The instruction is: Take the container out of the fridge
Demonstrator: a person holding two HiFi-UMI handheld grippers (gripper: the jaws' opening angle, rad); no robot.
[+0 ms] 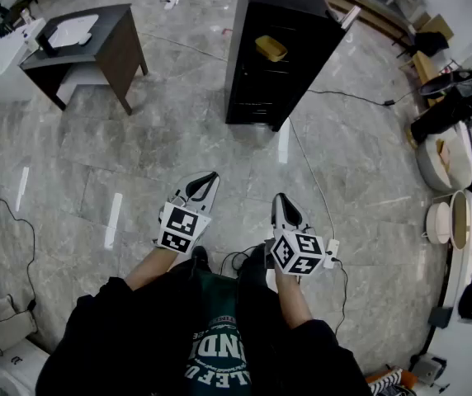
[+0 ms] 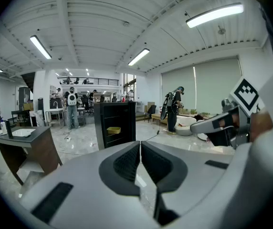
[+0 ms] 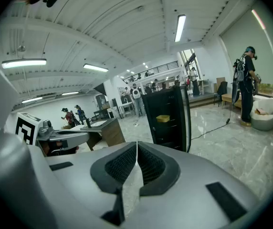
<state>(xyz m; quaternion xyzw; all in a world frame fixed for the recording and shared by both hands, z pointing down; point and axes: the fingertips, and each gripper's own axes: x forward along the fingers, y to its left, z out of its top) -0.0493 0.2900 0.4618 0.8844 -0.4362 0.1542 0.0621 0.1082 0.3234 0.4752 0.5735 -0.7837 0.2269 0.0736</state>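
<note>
A yellow plastic container (image 1: 271, 48) sits on a shelf inside the tall black fridge (image 1: 298, 11).
Left tongs (image 1: 210, 178) and right tongs (image 1: 280, 198) are closed, empty; open grey marble floor (image 1: 178, 147) separates them from the fridge.

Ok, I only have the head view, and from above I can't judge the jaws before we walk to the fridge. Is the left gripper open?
Observer: No. The left gripper view shows the left gripper with its jaws pressed together and nothing between them.
Operator: Good. How high up does the container sit? From above I can't tell.
Observer: The yellow container sits on a shelf about halfway up the fridge.
</note>
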